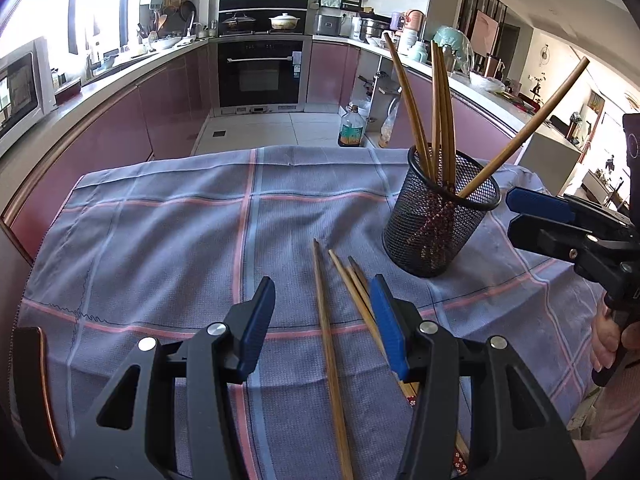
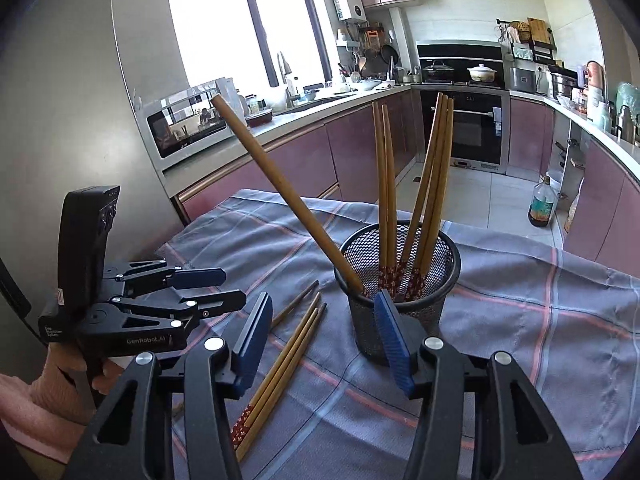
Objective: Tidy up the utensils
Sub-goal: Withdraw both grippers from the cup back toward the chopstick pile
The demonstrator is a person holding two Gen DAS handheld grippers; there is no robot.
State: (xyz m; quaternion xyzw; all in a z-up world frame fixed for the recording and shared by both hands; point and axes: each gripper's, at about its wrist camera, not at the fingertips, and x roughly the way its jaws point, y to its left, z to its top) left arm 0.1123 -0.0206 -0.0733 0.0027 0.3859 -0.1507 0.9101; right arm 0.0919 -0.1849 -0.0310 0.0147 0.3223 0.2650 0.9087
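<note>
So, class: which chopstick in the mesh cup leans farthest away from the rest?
The lone chopstick slanting steeply outward over the mesh cup rim; the others stand nearly upright.

Six long bamboo chopsticks [image 2: 430, 184] are stood in a black wire-mesh cup [image 2: 400, 280]; four more [image 2: 284, 364] are laid flat beside it.

Built-in oven [image 1: 260, 74], microwave [image 2: 186, 126], oil bottle [image 1: 352, 128] on the floor.

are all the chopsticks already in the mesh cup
No, several chopsticks lie on the cloth beside the mesh cup, which holds only some of them.
</note>
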